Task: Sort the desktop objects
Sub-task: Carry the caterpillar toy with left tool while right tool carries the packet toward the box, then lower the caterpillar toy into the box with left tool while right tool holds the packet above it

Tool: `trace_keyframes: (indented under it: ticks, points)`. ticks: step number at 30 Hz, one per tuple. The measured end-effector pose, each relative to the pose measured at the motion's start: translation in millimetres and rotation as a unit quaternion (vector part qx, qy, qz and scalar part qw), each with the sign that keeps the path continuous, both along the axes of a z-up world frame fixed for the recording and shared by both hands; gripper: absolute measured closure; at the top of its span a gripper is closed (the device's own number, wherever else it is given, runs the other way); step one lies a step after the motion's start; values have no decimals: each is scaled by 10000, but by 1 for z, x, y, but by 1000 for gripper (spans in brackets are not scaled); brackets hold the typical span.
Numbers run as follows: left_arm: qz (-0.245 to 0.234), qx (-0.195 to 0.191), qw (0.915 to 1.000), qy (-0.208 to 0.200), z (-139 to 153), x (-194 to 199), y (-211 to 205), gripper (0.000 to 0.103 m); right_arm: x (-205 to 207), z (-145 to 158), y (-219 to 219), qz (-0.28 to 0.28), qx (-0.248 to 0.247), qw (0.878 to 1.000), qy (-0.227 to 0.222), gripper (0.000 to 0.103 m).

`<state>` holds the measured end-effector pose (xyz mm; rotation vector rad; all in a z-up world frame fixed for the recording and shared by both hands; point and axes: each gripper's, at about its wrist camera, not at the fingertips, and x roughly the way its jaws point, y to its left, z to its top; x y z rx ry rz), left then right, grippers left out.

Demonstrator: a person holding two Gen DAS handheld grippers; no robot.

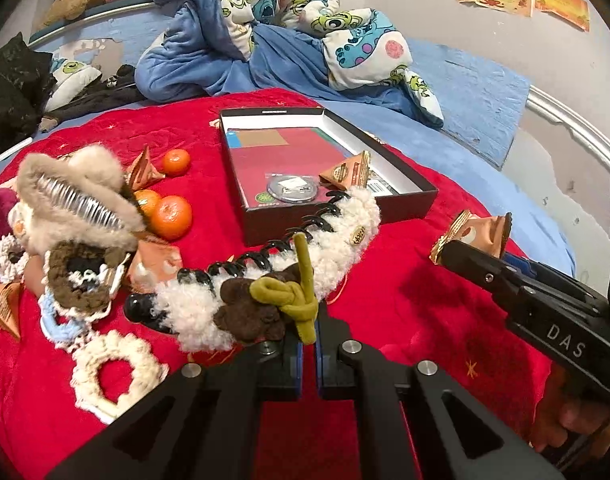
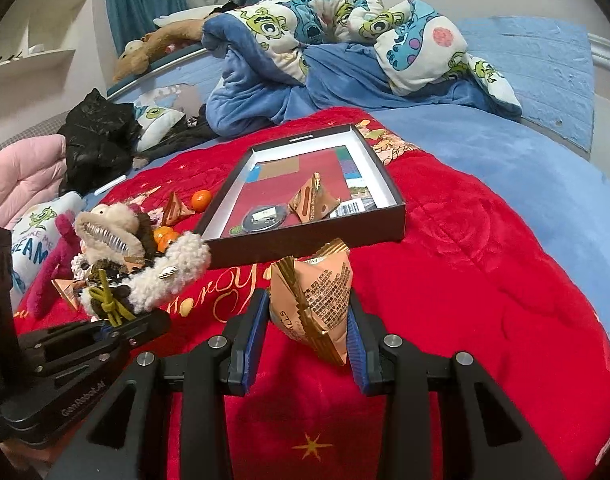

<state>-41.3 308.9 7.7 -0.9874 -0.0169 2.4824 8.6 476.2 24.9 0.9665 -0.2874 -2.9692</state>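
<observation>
Left gripper has its jaws nearly together, pinched on the olive cord of a fluffy white hair claw, so the claw hangs forward off that thin loop instead of being crushed across its teeth. Right gripper sits half-closed with both pads pressed on an orange snack packet, held upright and clear of the red blanket. Both loads look lifted for carrying, I'd say toward the black box, which lies open near the blanket's far edge. One packet and a round badge already sit inside, so that's the likely drop spot. Over by the blanket's left edge the unsorted pile waits: a beige claw, tangerines, crochet scrunchies and more packets.
</observation>
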Motion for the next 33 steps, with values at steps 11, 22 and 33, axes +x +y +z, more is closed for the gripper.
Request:
trace_keyframes:
  ticks: [11, 22, 33]
  points:
    - [60, 16, 10000, 63, 15, -28, 11, 99, -30, 15, 7, -33, -155, 9998, 129, 68]
    - [120, 72, 9999, 17, 19, -65, 22, 99, -74, 18, 15, -151, -201, 9995, 205, 68]
    - [118, 14, 9998, -178, 5, -115, 42, 99, -121, 4, 44, -473, -144, 9988, 4, 68]
